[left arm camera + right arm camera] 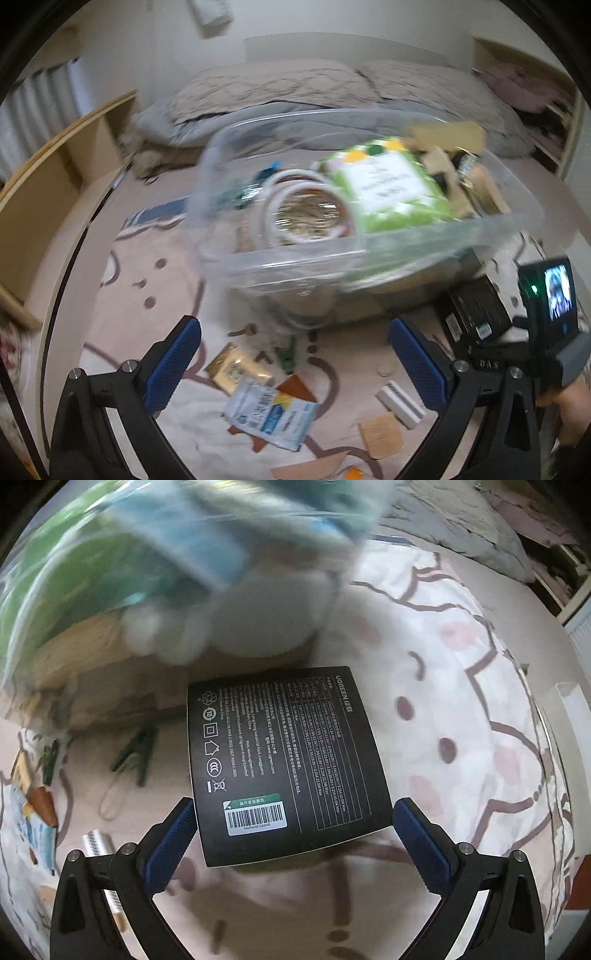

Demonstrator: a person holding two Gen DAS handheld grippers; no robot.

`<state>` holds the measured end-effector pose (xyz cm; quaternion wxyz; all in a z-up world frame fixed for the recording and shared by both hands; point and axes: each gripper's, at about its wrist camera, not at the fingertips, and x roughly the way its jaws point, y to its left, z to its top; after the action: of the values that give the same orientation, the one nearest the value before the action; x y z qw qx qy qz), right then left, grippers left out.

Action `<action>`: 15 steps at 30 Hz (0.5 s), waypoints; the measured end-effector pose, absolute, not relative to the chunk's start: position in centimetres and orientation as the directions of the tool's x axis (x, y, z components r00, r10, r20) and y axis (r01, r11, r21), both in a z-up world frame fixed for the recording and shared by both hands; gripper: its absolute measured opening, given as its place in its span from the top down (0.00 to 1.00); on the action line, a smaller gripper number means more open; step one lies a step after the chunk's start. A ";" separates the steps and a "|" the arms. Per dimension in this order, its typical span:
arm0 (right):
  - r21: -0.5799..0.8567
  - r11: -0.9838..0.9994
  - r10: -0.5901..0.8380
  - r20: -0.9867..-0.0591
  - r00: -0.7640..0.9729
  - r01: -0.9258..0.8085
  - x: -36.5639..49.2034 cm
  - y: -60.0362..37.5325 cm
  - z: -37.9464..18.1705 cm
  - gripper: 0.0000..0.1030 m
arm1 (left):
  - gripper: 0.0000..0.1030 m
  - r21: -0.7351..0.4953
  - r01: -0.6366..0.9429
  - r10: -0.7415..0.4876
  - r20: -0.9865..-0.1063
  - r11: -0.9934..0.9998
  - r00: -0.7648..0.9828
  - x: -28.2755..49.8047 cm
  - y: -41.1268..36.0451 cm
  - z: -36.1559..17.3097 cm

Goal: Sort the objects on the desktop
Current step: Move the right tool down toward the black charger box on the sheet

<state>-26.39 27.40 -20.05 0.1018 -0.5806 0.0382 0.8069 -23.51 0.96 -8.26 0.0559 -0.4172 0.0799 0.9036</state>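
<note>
While its blue pads stand spread with nothing between them, the left gripper (295, 363) hangs over a patterned sheet (122, 332) strewn with small things: just ahead of its fingers lie a gold packet (232, 367), a blue-and-white sachet (271, 413), a green clip (287, 354) and a white comb-like piece (400, 404). Further ahead sits a blurred clear plastic bin (369, 254) holding a green-and-white box (388, 184) and a round white-rimmed tub (306, 214). To its right is the right gripper (293, 832), its fingers also spread, the near end of a black box (284, 760) lying between them; whether the pads touch it I cannot tell. Beyond that box the bin looms, blurred. Left of it lies a green clip (136, 749).
</note>
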 end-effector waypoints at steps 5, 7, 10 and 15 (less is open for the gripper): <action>0.009 -0.983 0.051 -0.947 -0.318 -0.183 -25.8 29.1 -19.8 0.00 | 0.00 0.119 -0.243 0.068 -0.764 -0.963 -0.641 -23.3 4.7 -8.6; 0.055 -0.987 0.001 -0.936 -0.352 -0.151 -25.7 28.5 -19.6 0.00 | 0.00 0.132 -0.259 0.069 -0.762 -0.957 -0.644 -23.3 6.1 -8.8; 0.073 -0.985 -0.005 -0.919 -0.394 -0.156 -25.5 30.0 -18.3 0.00 | 0.00 0.127 -0.267 0.079 -0.761 -0.955 -0.644 -23.3 7.5 -9.1; 0.139 -0.954 -0.014 -0.905 -0.425 -0.264 -25.2 34.1 -18.2 0.00 | 0.02 0.090 -0.284 0.114 -0.770 -0.955 -0.628 -23.3 9.5 -9.7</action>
<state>-25.16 34.09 -18.23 0.0750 -0.5308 0.1309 0.8339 -23.33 9.46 -9.68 0.1111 -0.4168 0.1017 0.8964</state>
